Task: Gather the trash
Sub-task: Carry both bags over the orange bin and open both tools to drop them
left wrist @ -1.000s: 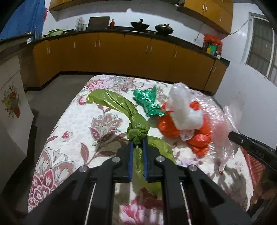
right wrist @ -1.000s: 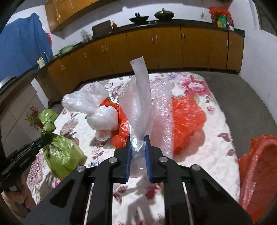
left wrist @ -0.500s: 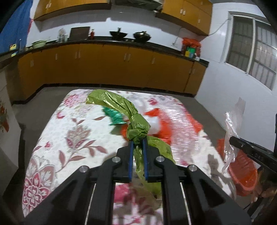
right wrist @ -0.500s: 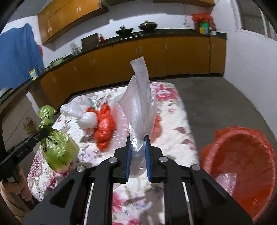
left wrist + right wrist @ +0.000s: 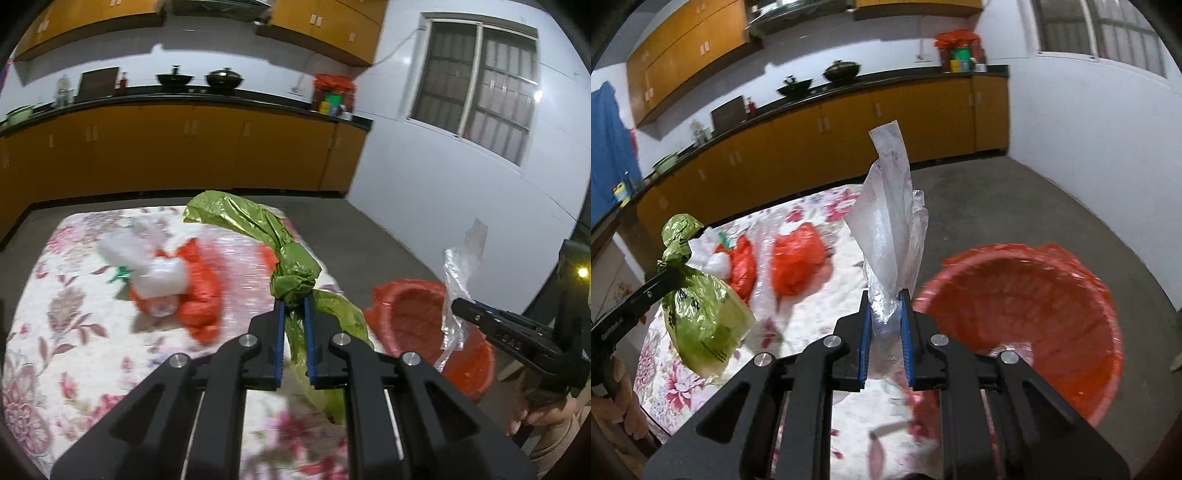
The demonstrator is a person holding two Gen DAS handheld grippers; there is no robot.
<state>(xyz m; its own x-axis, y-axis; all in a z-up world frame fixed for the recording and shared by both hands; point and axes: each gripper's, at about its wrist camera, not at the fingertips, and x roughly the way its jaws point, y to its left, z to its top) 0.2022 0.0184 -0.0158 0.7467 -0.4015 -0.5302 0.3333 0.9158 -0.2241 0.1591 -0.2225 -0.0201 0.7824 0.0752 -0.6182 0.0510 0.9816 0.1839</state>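
Note:
My left gripper (image 5: 293,306) is shut on the knotted green plastic bag (image 5: 291,266), held in the air above the table's right side; it also shows in the right wrist view (image 5: 701,321). My right gripper (image 5: 884,299) is shut on a clear plastic bag (image 5: 890,229), held beside the rim of the red basket (image 5: 1071,295). The basket stands on the floor to the right of the table and shows in the left wrist view (image 5: 410,314). The clear bag (image 5: 456,291) hangs above it there.
The floral-cloth table (image 5: 74,314) holds a white bag (image 5: 155,266), orange bags (image 5: 203,295) and bubble wrap. Orange kitchen cabinets (image 5: 184,147) line the back wall. A white wall with a window (image 5: 476,85) stands to the right. Grey floor surrounds the table.
Both grippers swung right with their bags, away from the trash pile toward the red basket, which has come into full view. Both stay shut.

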